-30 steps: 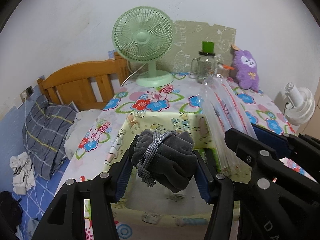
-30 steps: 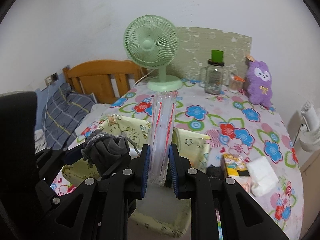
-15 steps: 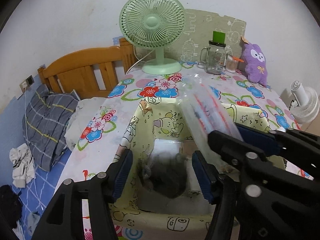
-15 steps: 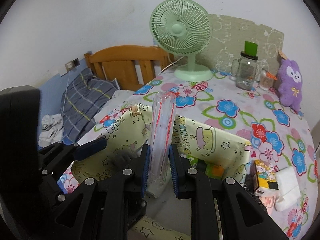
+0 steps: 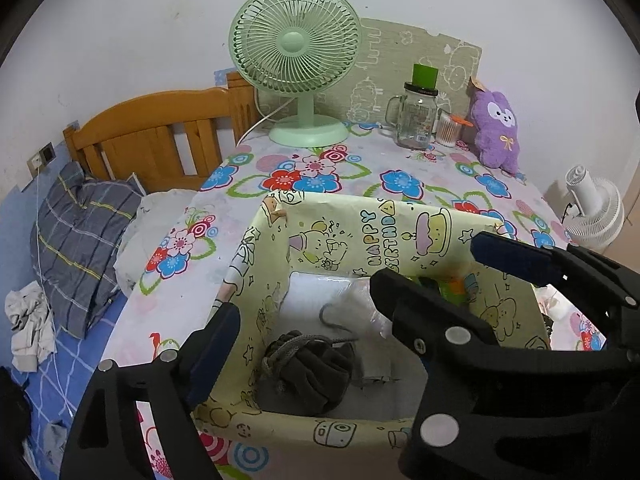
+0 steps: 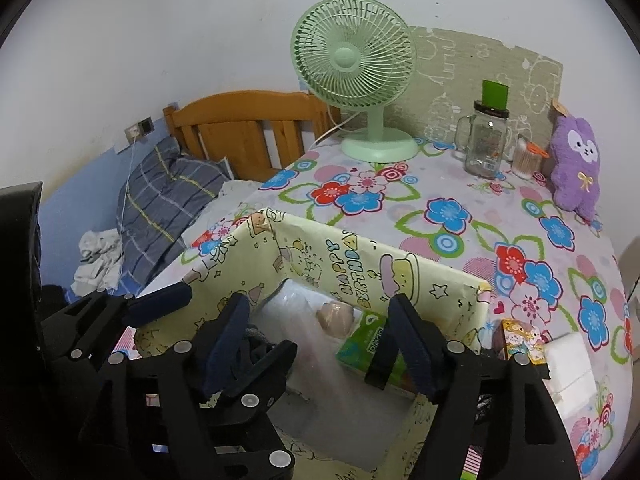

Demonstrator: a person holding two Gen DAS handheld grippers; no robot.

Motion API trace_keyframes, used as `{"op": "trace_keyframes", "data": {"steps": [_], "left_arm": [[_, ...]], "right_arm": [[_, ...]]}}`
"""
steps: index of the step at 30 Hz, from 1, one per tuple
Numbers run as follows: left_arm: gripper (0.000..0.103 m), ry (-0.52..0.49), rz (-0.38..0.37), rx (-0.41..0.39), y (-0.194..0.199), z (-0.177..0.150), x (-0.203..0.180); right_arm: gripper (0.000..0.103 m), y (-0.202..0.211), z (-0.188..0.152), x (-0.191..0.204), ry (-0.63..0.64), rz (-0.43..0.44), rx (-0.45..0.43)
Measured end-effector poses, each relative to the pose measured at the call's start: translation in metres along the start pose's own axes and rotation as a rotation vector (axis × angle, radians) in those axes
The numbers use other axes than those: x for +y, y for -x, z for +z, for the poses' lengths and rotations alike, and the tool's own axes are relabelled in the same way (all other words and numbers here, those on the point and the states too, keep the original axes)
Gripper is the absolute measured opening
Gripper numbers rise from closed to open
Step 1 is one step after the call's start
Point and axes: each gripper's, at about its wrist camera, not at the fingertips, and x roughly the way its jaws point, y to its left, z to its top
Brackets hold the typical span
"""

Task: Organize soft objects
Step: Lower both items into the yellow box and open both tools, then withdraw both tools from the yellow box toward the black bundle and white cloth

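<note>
Both items released into the box.
Left gripper (image 5: 308, 340) and right gripper (image 6: 320, 344) fingers have just spread wide, holding nothing; grey pouch (image 5: 308, 372) and plastic bag (image 6: 316, 364) lie below them inside the box (image 5: 372, 228), contained.

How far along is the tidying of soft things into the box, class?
Done: the grey pouch and the clear bag lie inside the box. In hand: nothing; the left gripper and right gripper have just been opening, with nothing between them. Left: perhaps the purple plush, still on the table.
</note>
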Motion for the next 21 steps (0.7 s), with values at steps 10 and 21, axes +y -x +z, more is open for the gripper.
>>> {"op": "trace_keyframes", "data": {"steps": [10,21], "left_arm": [[0.092,-0.028,0.002,-0.011,0.011,-0.001,-0.018],[0.094,-0.058,0.001,-0.055,0.031,-0.002,-0.045]], "right_arm": [[0.084,0.020,-0.006,-0.014,-0.031,-0.040,-0.016],[0.088,0.054,-0.015,-0.032,-0.057,-0.091,-0.063]]}}
